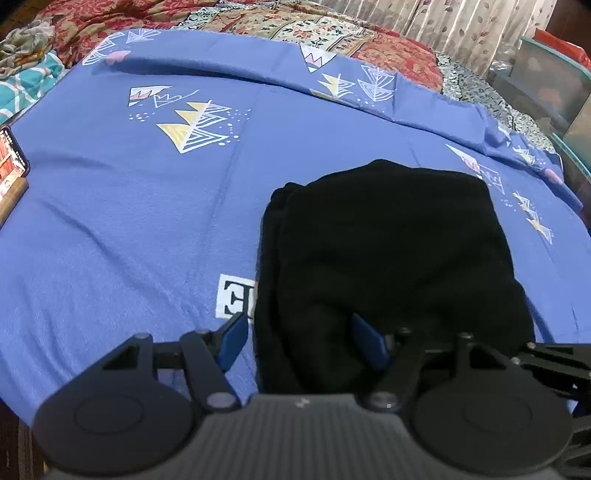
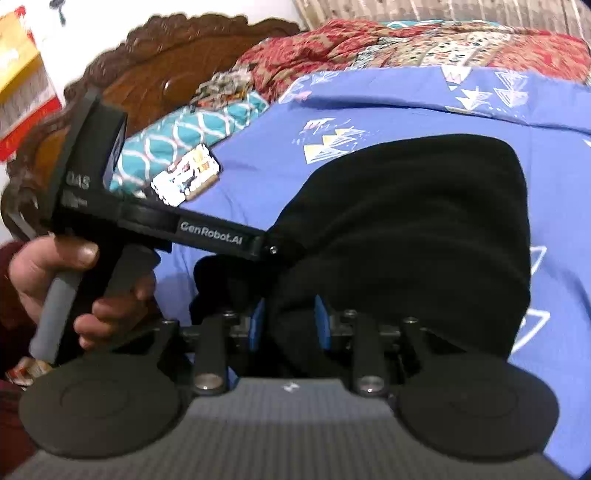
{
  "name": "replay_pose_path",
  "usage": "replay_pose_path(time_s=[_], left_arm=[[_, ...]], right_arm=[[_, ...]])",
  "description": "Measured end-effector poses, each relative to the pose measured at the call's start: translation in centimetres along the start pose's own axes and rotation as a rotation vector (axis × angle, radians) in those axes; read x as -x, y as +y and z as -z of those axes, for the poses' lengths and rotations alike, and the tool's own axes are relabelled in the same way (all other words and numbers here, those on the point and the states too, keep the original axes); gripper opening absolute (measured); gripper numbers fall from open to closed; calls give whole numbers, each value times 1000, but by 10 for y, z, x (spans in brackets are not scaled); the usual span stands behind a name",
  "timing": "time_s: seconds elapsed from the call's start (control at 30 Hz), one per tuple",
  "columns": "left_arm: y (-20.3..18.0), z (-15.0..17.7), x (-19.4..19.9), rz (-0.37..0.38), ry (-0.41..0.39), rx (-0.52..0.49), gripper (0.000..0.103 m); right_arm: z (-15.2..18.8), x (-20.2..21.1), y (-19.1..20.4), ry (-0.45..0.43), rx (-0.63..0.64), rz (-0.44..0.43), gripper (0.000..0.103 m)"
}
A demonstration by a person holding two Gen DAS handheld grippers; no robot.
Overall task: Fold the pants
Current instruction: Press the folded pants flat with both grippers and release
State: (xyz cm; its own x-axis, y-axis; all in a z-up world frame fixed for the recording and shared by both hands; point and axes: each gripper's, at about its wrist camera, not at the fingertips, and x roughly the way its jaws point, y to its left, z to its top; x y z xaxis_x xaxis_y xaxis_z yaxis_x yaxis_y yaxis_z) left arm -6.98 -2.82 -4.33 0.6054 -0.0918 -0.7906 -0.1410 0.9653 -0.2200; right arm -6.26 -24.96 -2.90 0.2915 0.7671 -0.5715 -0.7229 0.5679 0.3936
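- Gripping the near edge of the pants (image 2: 406, 229), the right tongs (image 2: 290, 325) have their blue pads pressed in on a bunch of black cloth, so they are clenched on it.
- The left tongs (image 1: 299, 339) stand spread wide: one blue pad lies out over the bare sheet (image 1: 129, 221), the other is over the black cloth, and nothing is pinched between them, so they are released.
- From the right wrist view the left tool (image 2: 147, 221) reaches in from the side, its tip touching or just at the pants' edge close beside the right tongs; a hand (image 2: 55, 284) holds its grip.
- The pants lie on the bed as a compact dark bundle, already doubled over, with layered edges showing along its left side.
- The bundle runs straight ahead of both tongs, its long axis pointing away from them toward the far quilt (image 1: 332, 33).
- Both tongs sit at the same near end, the right one nearer the middle of that edge and the only one with a hold.
- My guess is that a last fold or a smoothing remains, and it would carry the near edge forward along that axis.
- A white tag with a letter (image 1: 236, 297) shows on the sheet just beside the pants, and a phone (image 1: 11, 162) lies well off at the sheet's left edge.
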Motion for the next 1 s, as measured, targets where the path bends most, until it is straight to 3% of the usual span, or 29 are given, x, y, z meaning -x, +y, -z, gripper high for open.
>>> replay_pose_path(time_s=[0.23, 0.33, 0.47, 0.73, 0.8, 1.0], left_arm=[[2, 0, 14, 6, -12, 19, 64], [5, 0, 19, 12, -16, 39, 64], [6, 2, 24, 9, -23, 49, 64], [13, 4, 24, -19, -26, 74, 70], [13, 5, 23, -25, -26, 72, 72], [13, 7, 20, -28, -23, 73, 76]], right_arm=[[1, 41, 0, -145, -33, 19, 47], [0, 60, -10, -199, -72, 56, 49], [4, 79, -31, -242, -166, 126, 60], [21, 82, -67, -188, -399, 117, 72], [23, 80, -70, -170, -434, 93, 77], [25, 68, -68, -112, -477, 61, 80]])
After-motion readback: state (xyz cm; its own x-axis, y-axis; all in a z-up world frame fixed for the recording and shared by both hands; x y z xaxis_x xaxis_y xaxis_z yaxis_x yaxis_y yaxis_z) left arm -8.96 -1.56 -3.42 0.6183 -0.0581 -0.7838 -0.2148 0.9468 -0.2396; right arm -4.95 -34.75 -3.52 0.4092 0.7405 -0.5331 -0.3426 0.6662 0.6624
